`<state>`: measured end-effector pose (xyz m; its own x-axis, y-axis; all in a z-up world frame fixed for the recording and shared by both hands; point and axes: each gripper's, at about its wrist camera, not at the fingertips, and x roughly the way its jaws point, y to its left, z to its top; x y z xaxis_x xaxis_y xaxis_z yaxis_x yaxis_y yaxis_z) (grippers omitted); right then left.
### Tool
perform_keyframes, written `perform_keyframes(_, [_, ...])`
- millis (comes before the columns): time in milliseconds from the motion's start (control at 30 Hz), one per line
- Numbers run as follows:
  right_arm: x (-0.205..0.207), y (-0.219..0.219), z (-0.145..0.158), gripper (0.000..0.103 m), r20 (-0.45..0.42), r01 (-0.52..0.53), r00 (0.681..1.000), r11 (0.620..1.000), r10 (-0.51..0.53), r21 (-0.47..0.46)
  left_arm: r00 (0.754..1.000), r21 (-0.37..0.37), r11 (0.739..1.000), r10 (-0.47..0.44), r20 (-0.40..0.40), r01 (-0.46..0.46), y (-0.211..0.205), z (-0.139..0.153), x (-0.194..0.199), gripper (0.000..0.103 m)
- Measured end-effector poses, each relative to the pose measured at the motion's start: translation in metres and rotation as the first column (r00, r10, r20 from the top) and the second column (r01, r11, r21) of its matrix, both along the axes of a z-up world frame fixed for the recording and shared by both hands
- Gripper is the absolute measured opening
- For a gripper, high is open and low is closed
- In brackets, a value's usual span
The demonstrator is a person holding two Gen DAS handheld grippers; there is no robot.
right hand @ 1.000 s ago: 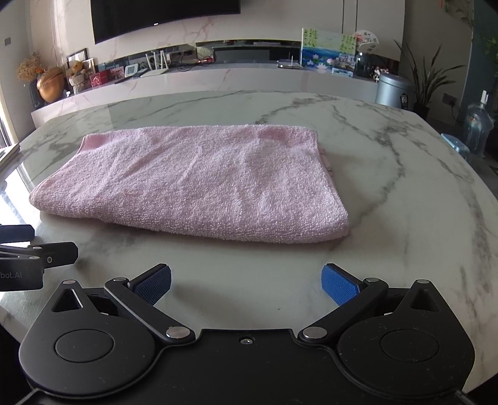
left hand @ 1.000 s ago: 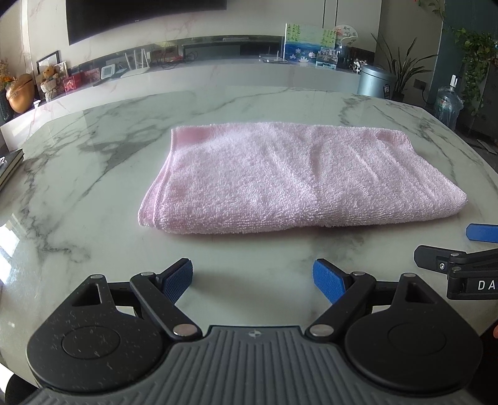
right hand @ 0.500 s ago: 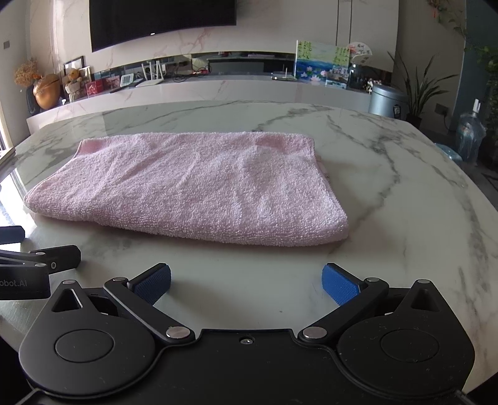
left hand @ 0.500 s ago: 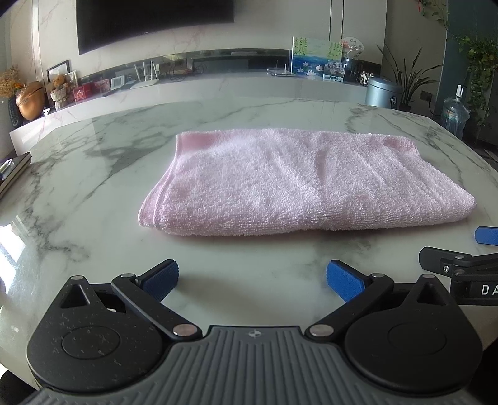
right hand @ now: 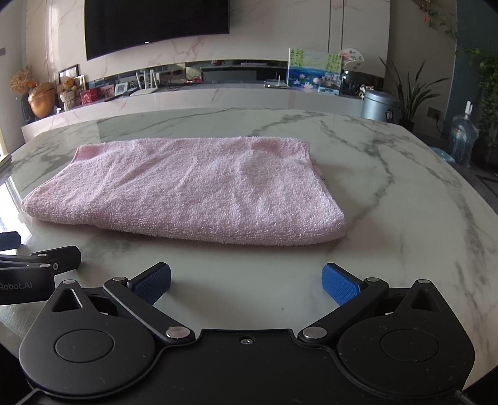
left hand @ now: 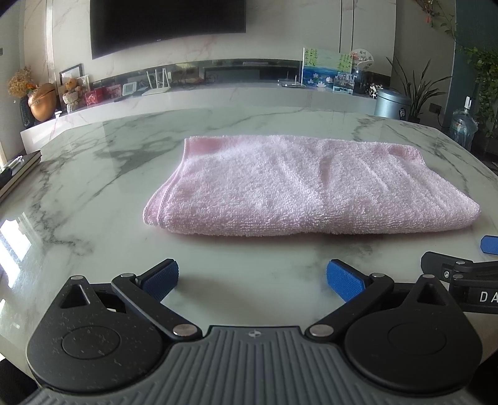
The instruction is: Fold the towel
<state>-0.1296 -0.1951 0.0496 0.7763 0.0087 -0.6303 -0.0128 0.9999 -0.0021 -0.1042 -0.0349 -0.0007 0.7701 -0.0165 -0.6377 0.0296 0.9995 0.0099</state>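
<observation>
Two grippers, both empty. We held the left gripper (left hand: 252,275) and the right gripper (right hand: 246,280) side by side just short of the towel (left hand: 308,187), fingers spread wide on each and gripping nothing. Blue pads (left hand: 162,278) faced inward, apart from the cloth.

Towel was pink terry, lying flat near the middle of the marble tabletop (left hand: 93,193). It looked already folded at least once: the edge nearest us was thick and rounded, and layered hems showed at its left end. The right end looked rounded too, with a small tag peeking out in the right wrist view (right hand: 322,178).

We judged the fingers were spread because a grasp on the towel was the step in hand, or a release had just finished; we could not tell which from these views. Gripper spacing roughly matched the towel's width, one toward each near corner, which suited a two-handed lift of one edge.

Beyond the towel sat a grey bin (left hand: 391,102) and a dark TV (left hand: 168,21) on the wall. Left of the towel, a book stack (left hand: 18,169) sat at the tabletop's edge.
</observation>
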Motion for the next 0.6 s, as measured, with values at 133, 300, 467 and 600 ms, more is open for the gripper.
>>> perform_keyframes(133, [0.0000, 0.0001, 0.0000, 0.103, -0.001, 0.000, 1.000, 1.000, 0.000, 0.000, 1.000, -0.001, 1.000, 0.002, -0.001, -0.002, 0.0008, 0.0001, 0.0000, 0.103])
perform_keyframes(300, [-0.0005, -0.0005, 0.0003, 0.103, -0.003, 0.000, 1.000, 1.000, 0.000, 0.000, 1.000, -0.003, 1.000, 0.015, -0.001, -0.015, -0.0001, 0.0002, -0.0003, 0.103])
perform_keyframes(467, [-0.0004, -0.0008, 0.0007, 0.103, -0.005, -0.001, 1.000, 1.000, 0.001, -0.001, 1.000, 0.000, 1.000, 0.006, -0.005, -0.006, 0.0005, 0.0004, -0.0004, 0.103])
perform_keyframes(600, [-0.0005, -0.0010, 0.0008, 0.103, -0.005, -0.001, 1.000, 1.000, 0.001, -0.001, 1.000, 0.001, 1.000, -0.001, -0.008, 0.001, 0.0007, 0.0005, -0.0001, 0.103])
